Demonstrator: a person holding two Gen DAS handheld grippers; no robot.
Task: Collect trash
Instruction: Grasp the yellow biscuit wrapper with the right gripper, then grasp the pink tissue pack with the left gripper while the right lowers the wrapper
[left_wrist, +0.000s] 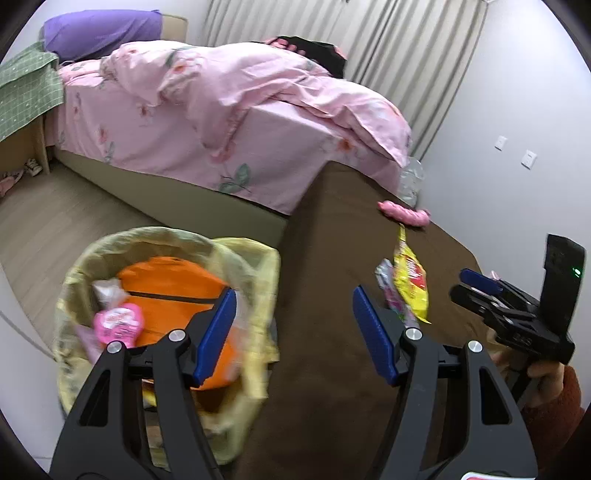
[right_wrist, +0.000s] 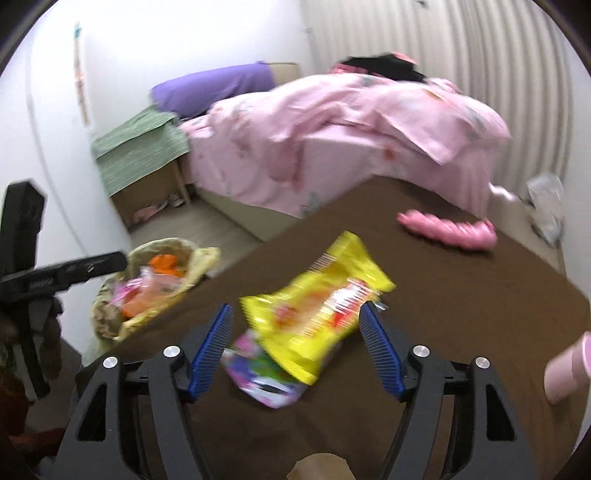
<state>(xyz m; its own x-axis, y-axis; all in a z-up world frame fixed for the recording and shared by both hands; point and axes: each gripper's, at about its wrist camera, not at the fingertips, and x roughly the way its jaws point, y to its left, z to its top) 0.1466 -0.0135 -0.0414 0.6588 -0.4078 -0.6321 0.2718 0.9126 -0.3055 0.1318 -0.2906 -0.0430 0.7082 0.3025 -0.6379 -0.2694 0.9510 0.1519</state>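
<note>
While nothing is gripped by either tool, the left gripper is held with its fingers spread wide, partly over the lined trash bin beside the brown counter. An orange bag and pink wrapper are seen inside the bin. The right gripper is likewise held wide open, above a yellow snack bag and a colourful wrapper lying on the counter.

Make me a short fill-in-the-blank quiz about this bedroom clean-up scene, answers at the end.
1. The snack bag lying on the brown table is mainly ____.
2. The bin beside the table is lined with a ____ bag.
3. The right gripper has its jaws ____.

Missing words: yellow; yellow; open
</note>
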